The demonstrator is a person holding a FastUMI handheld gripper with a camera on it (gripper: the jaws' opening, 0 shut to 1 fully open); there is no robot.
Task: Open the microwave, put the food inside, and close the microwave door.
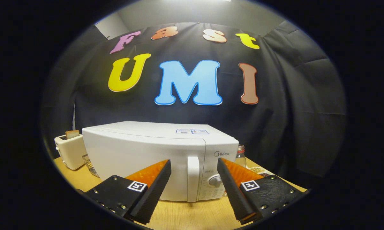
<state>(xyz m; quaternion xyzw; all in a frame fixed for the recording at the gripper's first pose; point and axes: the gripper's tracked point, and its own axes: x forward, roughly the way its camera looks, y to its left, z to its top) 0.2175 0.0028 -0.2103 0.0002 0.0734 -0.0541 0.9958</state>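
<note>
White microwave (147, 159) sits shut on the bench (185, 215); the hand-held gripper (194, 166), fingers apart and empty, frames its door handle (193, 179), probably lined up for pulling it open.

White microwave (147, 153) on wood table, door shut, vertical handle (193, 179) just ahead of fingers

Gripper view: we looked forward along the two fingers of the gripper (194, 166), which stood apart, holding nothing. We sat low over the wooden table (185, 217) and faced the closed microwave (147, 153) head-on, near, its door handle (193, 178) just beyond the gap between the fingers, the booth's dark wall (290, 127) well beyond.
</note>
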